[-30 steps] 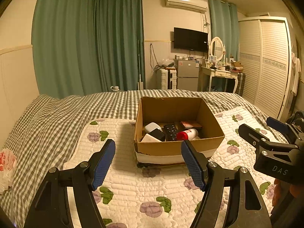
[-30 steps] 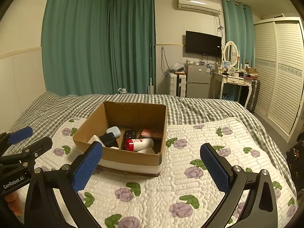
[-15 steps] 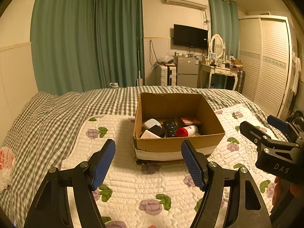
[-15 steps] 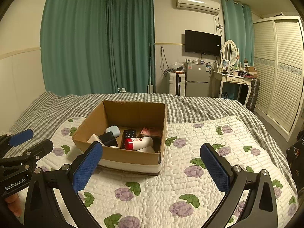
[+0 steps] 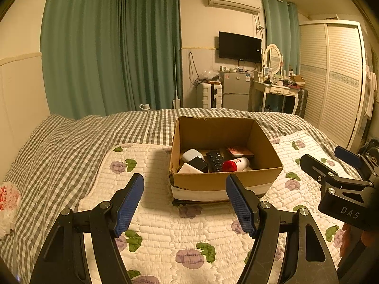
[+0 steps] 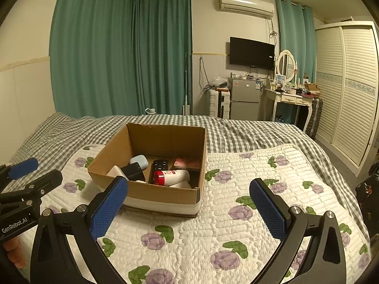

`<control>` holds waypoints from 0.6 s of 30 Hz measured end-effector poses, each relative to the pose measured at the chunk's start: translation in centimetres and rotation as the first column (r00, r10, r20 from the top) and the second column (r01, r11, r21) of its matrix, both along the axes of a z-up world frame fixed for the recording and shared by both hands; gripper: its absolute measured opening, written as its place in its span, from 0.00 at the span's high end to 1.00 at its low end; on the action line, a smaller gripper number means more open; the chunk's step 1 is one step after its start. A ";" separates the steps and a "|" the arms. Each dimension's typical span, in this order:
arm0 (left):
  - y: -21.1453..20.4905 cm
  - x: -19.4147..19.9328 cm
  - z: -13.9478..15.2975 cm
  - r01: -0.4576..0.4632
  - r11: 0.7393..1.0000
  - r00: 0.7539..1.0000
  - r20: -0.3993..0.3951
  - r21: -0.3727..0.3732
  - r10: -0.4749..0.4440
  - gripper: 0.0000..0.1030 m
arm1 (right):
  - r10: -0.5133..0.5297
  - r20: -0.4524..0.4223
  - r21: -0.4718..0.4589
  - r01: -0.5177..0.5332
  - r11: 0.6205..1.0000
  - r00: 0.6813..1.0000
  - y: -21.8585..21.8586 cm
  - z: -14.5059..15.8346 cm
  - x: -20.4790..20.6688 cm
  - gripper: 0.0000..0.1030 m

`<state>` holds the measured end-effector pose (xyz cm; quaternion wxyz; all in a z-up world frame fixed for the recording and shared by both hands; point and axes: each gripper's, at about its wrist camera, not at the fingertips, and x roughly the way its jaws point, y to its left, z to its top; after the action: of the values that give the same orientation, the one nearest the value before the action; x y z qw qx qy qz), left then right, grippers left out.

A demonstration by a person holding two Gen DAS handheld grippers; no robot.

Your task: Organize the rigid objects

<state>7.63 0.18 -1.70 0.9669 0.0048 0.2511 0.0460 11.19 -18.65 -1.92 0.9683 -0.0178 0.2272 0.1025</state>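
An open cardboard box [image 5: 265, 139] sits on the flowered quilt [image 5: 165, 217]. It also shows in the right wrist view [image 6: 165, 191]. Inside lie a white bottle with a red cap [image 5: 235, 164], a black remote [image 5: 214, 159], a black case [image 5: 197, 163], a pale rounded case [image 5: 191, 153], a white block [image 5: 189, 168] and a red card holder [image 5: 239, 151]. My left gripper [image 5: 184, 203] is open and empty, in front of the box. My right gripper [image 6: 189, 209] is open and empty, also in front of the box. Each gripper shows at the edge of the other's view.
A grey checked blanket [image 5: 71, 146] covers the far part of the bed. A white plastic bag [image 5: 8, 203] lies at the left edge. Beyond the bed stand a small fridge [image 5: 235, 90], a dressing table [image 5: 279, 90] and a wardrobe [image 5: 336, 82].
Both grippers have drawn back and up a little from the box. Both stay open and empty.
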 end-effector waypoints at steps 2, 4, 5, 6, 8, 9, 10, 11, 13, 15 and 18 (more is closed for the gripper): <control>0.0 0.0 0.0 0.000 1.000 1.000 0.000 0.001 0.000 0.28 | -0.002 -0.001 0.002 0.002 1.000 1.000 0.0 0.0 0.0 0.00; 0.0 0.0 0.0 0.000 1.000 1.000 0.002 0.003 0.000 0.28 | -0.002 -0.002 0.001 0.002 1.000 1.000 0.0 0.0 0.1 0.00; 0.0 0.0 0.0 0.000 1.000 1.000 0.002 0.003 0.000 0.28 | -0.003 -0.002 0.001 0.003 1.000 1.000 0.0 0.0 0.1 0.00; 0.0 0.0 0.0 -0.001 1.000 1.000 0.002 0.003 0.001 0.28 | -0.002 -0.002 0.001 0.002 1.000 1.000 0.0 0.0 0.1 0.00; 0.0 0.0 0.0 0.000 1.000 1.000 0.002 0.002 0.000 0.28 | -0.002 -0.002 0.001 0.002 1.000 1.000 0.0 0.0 0.1 0.00; 0.0 0.0 0.0 0.000 1.000 1.000 0.002 0.003 0.000 0.28 | -0.003 -0.002 0.001 0.003 1.000 1.000 0.0 0.0 0.1 0.00; 0.0 0.0 0.0 0.000 1.000 1.000 0.002 0.003 0.000 0.28 | -0.003 -0.003 0.001 0.003 1.000 1.000 0.0 0.0 0.1 0.00; 0.0 0.0 0.0 0.000 1.000 1.000 0.002 0.004 0.000 0.28 | -0.002 -0.004 0.001 0.002 1.000 1.000 0.0 0.0 0.1 0.00; 0.0 0.0 0.0 0.000 1.000 1.000 0.001 0.004 0.000 0.28 | -0.003 -0.004 0.001 0.003 1.000 1.000 0.0 0.0 0.1 0.00; -0.1 0.0 0.0 0.000 1.000 1.000 0.001 0.003 0.000 0.28 | -0.003 -0.006 0.001 0.003 1.000 1.000 0.0 -0.1 0.1 0.00; -0.1 0.0 0.0 0.000 1.000 1.000 0.002 0.003 0.000 0.28 | -0.002 -0.006 0.002 0.002 1.000 1.000 0.0 -0.1 0.2 0.00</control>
<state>7.59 0.12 -1.70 0.9670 0.0062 0.2503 0.0466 11.34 -18.63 -1.99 0.9677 -0.0164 0.2302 0.1017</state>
